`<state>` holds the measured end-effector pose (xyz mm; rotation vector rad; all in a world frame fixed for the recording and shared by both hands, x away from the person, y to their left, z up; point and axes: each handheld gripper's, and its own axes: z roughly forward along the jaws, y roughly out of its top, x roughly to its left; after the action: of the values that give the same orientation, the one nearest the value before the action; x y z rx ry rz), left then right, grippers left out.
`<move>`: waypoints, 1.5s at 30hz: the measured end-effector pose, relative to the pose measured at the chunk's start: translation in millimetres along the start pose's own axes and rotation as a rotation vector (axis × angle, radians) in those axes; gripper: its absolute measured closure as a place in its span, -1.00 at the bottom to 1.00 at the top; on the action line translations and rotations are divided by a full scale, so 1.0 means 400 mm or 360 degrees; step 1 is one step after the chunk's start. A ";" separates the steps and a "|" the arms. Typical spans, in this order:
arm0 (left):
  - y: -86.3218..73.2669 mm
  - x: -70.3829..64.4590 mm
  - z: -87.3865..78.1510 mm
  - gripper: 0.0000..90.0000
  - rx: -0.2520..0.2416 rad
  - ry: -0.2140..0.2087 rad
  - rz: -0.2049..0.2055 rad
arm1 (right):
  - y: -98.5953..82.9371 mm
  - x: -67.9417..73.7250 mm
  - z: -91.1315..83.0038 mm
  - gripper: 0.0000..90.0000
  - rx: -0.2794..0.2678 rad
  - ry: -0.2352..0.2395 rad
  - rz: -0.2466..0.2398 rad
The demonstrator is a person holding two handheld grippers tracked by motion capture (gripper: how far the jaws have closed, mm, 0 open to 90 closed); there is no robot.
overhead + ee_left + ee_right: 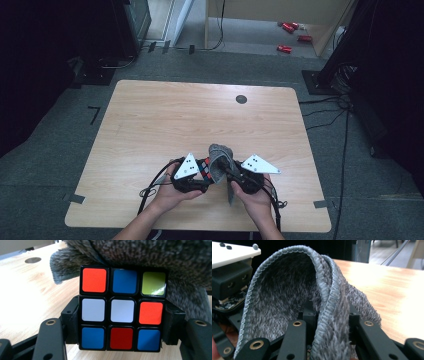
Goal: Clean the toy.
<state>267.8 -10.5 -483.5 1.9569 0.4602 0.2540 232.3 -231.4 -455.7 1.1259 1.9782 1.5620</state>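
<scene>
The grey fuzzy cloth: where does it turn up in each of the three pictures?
High view: the grey cloth stands bunched at the table's near edge, between the two hand-held grippers.
Left gripper view: it hangs across the top and right, behind the colour cube.
Right gripper view: it folds over in the middle, pinched by the right hand-held gripper.
Shared landmark: the light wooden table, seen in all three.

High view overlooks the table (150,115); gripper views sit close.

Black tongs (204,179), brass-ringed screw holes (both pairs), white three-cornered plates (186,166)
</scene>
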 end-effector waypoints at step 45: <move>-0.007 -0.008 0.012 -0.22 -0.0027 -0.0049 -0.0123 | -0.008 -0.039 0.005 0.60 -0.0025 0.0111 0.0168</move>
<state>266.4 -14.9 -488.1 1.9196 0.5110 0.1779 242.3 -242.4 -462.1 1.2029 1.9760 1.6886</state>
